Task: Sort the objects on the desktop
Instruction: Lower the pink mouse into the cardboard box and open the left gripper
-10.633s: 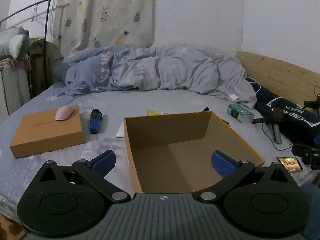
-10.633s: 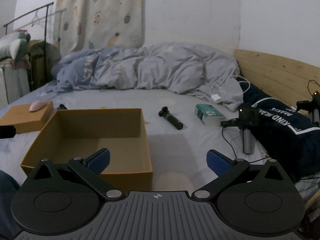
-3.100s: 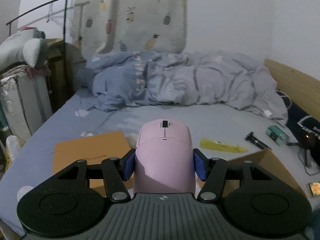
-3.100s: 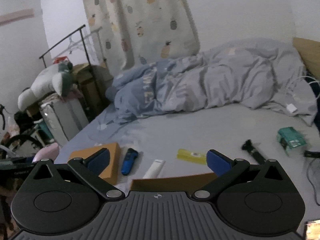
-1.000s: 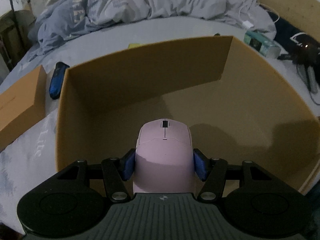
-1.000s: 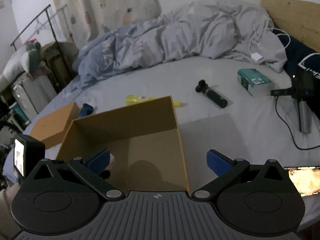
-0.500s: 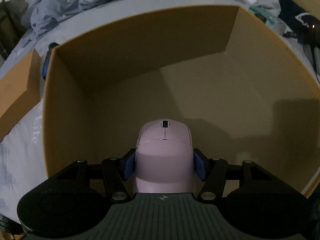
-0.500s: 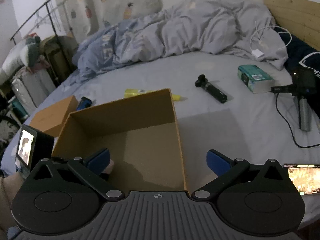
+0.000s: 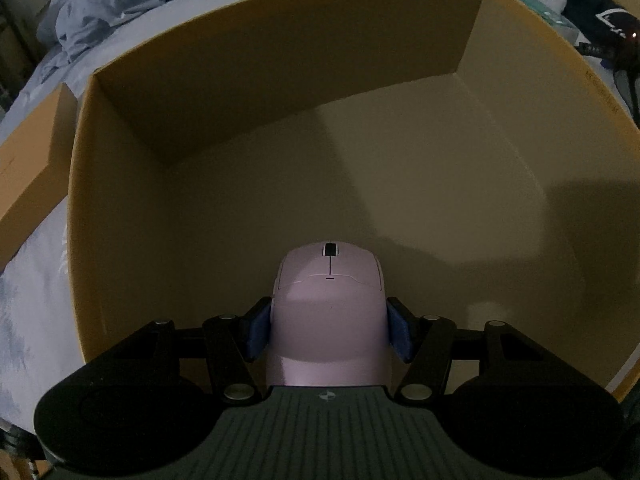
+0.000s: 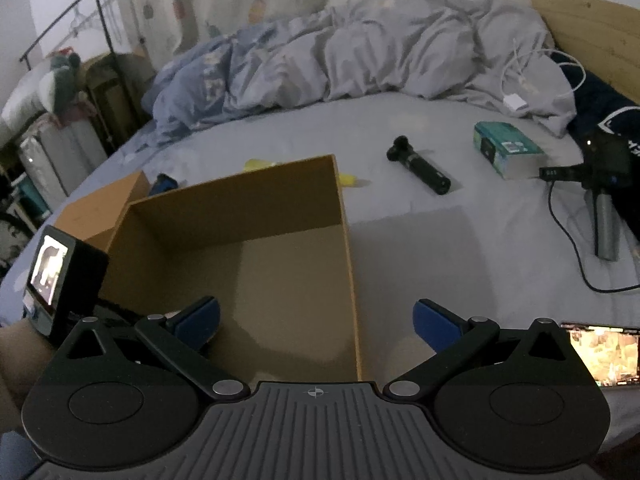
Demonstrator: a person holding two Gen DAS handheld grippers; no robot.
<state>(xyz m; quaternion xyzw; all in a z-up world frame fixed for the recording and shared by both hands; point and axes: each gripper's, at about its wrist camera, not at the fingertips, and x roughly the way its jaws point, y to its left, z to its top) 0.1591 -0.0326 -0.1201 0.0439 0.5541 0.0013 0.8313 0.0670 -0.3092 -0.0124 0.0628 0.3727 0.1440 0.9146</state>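
the left gripper point(image 9: 328, 330) is clamped on a pink mouse point(image 9: 329, 312), its blue pads pressed against both sides; it points steeply down into the open cardboard box point(image 9: 280, 40), the mouse low over the box floor, though contact with the floor cannot be told; the right gripper point(image 10: 316, 322) hangs with its jaws spread wide and nothing between them, above the near edge of the same box point(image 10: 344, 216); on the bed sheet point(image 10: 420, 240) beyond lie a black handle point(image 10: 420, 168), a teal box point(image 10: 506, 150), a yellow packet point(image 10: 348, 179) and a blue object point(image 10: 162, 184) beside a flat brown box point(image 10: 100, 208).
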